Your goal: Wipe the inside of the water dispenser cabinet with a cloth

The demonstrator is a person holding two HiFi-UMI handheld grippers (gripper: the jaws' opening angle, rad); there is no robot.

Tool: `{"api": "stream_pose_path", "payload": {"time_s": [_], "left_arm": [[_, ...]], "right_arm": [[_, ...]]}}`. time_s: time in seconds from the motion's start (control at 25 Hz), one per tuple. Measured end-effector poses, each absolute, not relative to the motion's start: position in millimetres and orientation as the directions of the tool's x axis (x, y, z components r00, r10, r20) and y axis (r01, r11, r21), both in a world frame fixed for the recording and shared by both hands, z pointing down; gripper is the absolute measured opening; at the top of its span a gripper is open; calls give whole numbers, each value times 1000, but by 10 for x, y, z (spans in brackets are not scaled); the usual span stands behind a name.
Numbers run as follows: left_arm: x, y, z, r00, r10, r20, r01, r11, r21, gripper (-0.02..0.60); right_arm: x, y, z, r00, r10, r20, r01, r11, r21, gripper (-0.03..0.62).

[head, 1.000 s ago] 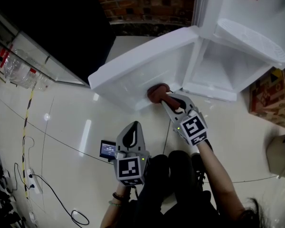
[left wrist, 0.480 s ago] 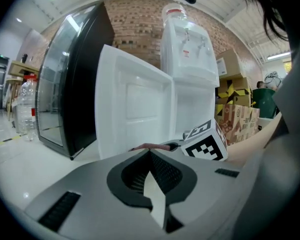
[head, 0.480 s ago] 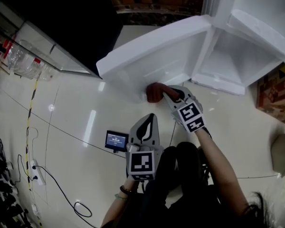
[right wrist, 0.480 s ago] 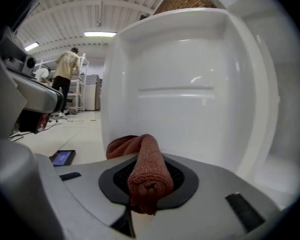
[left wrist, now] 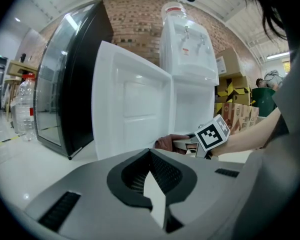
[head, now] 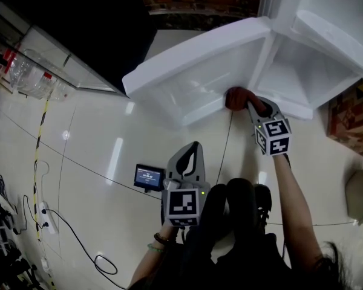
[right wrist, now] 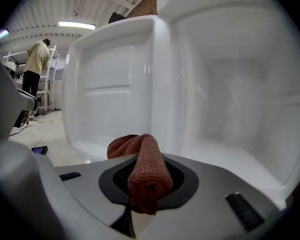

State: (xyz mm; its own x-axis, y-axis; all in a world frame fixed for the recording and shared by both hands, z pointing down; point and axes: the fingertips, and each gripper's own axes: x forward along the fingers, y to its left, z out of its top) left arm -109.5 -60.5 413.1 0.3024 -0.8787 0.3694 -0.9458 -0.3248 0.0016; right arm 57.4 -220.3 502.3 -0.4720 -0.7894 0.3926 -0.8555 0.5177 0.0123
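Note:
The white water dispenser cabinet (head: 305, 71) stands open, its door (head: 193, 80) swung out to the left. My right gripper (head: 257, 109) is shut on a reddish-brown cloth (head: 237, 97), which is at the lower corner where the door meets the cabinet. In the right gripper view the rolled cloth (right wrist: 137, 149) sticks out from the shut jaws of the right gripper (right wrist: 149, 184), facing the door's inner panel (right wrist: 110, 94) and the cabinet interior (right wrist: 230, 99). My left gripper (head: 190, 156) hangs back low over the floor, shut and holding nothing. In its own view the left gripper (left wrist: 150, 151) sees the right gripper (left wrist: 190, 143).
A black glass-fronted cabinet (left wrist: 70, 84) stands left of the door, with water bottles (head: 30, 80) beside it. A small screen device (head: 148, 177) and cables (head: 66, 240) lie on the glossy floor. Cardboard boxes (head: 351, 119) sit at the right. A person (right wrist: 37, 64) stands far off.
My right gripper has carried the cloth to the right, from the door's lower edge to the corner by the hinge. The left gripper has hardly moved.

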Motion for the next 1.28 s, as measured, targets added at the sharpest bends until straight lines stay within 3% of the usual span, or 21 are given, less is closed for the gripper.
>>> {"api": "stream_pose_path", "payload": {"time_s": [0.2, 0.48, 0.84, 1.28], "left_arm": [[-1037, -647, 4106, 291, -883, 368, -954, -299, 36, 2], [-693, -775, 4086, 366, -867, 339, -917, -398, -25, 2], [-45, -1034, 3672, 454, -858, 240, -870, -485, -92, 2], [193, -729, 3827, 479, -832, 279, -845, -523, -111, 2]], "right_arm": [[488, -1841, 4522, -516, -821, 244, -850, 525, -28, 78], [897, -1290, 3901, -391, -915, 95, -919, 383, -93, 78], [1409, -640, 3647, -291, -954, 72, -952, 282, -117, 77], [1591, -366, 3834, -274, -951, 141, -960, 262, -101, 71]]}}
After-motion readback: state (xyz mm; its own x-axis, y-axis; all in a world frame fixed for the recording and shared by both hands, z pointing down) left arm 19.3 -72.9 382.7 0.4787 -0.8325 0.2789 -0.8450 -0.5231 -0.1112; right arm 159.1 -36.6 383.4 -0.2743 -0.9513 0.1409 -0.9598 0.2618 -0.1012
